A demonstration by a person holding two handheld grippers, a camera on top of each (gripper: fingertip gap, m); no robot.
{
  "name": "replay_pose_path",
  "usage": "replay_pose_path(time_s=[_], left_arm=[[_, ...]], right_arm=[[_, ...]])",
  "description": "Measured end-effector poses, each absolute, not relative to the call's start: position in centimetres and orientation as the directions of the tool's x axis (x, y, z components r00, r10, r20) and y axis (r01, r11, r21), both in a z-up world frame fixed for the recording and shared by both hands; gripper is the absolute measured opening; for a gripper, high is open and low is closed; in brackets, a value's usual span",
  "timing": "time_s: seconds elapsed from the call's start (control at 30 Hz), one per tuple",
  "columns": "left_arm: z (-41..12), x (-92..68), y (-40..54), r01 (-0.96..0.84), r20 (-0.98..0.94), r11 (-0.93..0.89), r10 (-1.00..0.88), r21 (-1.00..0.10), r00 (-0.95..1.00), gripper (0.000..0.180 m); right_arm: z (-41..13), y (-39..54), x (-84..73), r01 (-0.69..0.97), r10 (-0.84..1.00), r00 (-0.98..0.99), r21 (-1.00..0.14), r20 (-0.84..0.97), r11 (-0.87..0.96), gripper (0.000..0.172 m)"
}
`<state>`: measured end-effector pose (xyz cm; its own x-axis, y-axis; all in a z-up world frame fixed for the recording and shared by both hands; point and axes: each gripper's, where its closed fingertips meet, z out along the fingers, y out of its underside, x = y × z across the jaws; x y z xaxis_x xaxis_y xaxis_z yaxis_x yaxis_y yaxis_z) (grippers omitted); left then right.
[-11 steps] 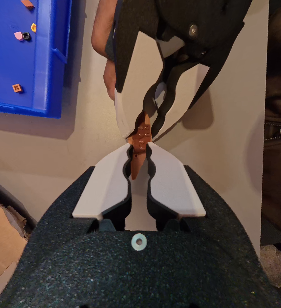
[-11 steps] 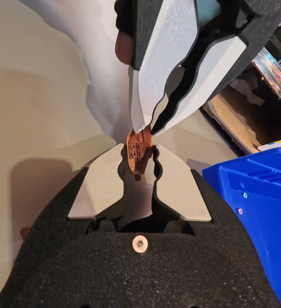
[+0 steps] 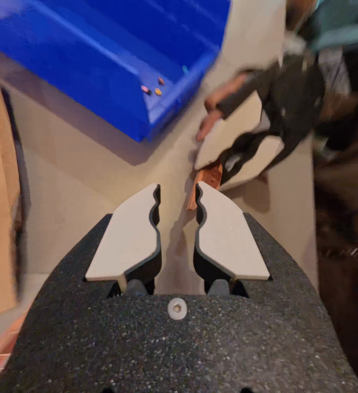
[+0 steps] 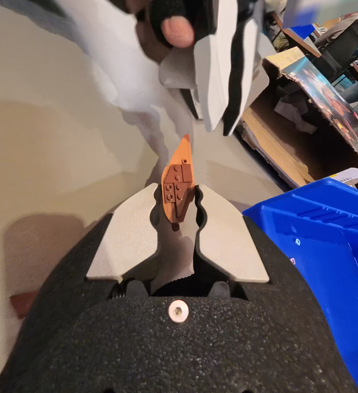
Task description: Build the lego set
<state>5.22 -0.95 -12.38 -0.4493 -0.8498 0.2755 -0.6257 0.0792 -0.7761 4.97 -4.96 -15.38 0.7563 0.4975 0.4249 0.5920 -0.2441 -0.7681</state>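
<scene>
Fingers, right (image 4: pixel 177 188): clenched on orange-brown brick piece (image 4: pixel 179 182); pads press both its edges; pointed tip sticks out far side, above desk (image 4: pixel 46 148)
Fingers, left (image 3: pixel 178 187): released, nothing between; just beside the piece, apart from it
Progress: piece looks assembled; only right gripper holds it; what's left, can't tell
Piece look: orange wing-shaped plate w/ darker brown studded plates on top; thin, small
Blue bin (image 4: pixel 322 244): near right, few small bits inside
</scene>
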Motion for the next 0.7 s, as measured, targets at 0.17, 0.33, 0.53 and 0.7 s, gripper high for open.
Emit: replay_pose_path(time_s=[0.17, 0.33, 0.53, 0.7], left_arm=[[-13.3, 5.5, 0.4, -0.579, 0.706, -0.504, -0.683, -0.641, -0.186, 0.044], [-13.4, 6.0, -1.3, -0.545, 0.883, -0.713, -0.452, -0.441, -0.125, 0.049], [-13.4, 6.9, -3.4, -0.546, 0.905, -0.736, -0.409, -0.401, -0.113, 0.047], [-13.2, 7.3, -3.3, -0.501, 0.909, -0.767, -0.403, -0.401, -0.110, 0.031]], right_arm=[[-15.4, -4.2, 5.8, 0.580, 0.439, 0.784, -0.769, 0.438, -0.270, 0.030], [-15.1, -3.5, 6.2, 0.564, 0.393, 0.806, -0.775, 0.443, -0.284, 0.030], [-14.5, -3.1, 6.3, 0.554, 0.349, 0.820, -0.782, 0.453, -0.286, 0.030], [-14.0, -3.1, 6.5, 0.564, 0.320, 0.818, -0.777, 0.478, -0.279, 0.030]])
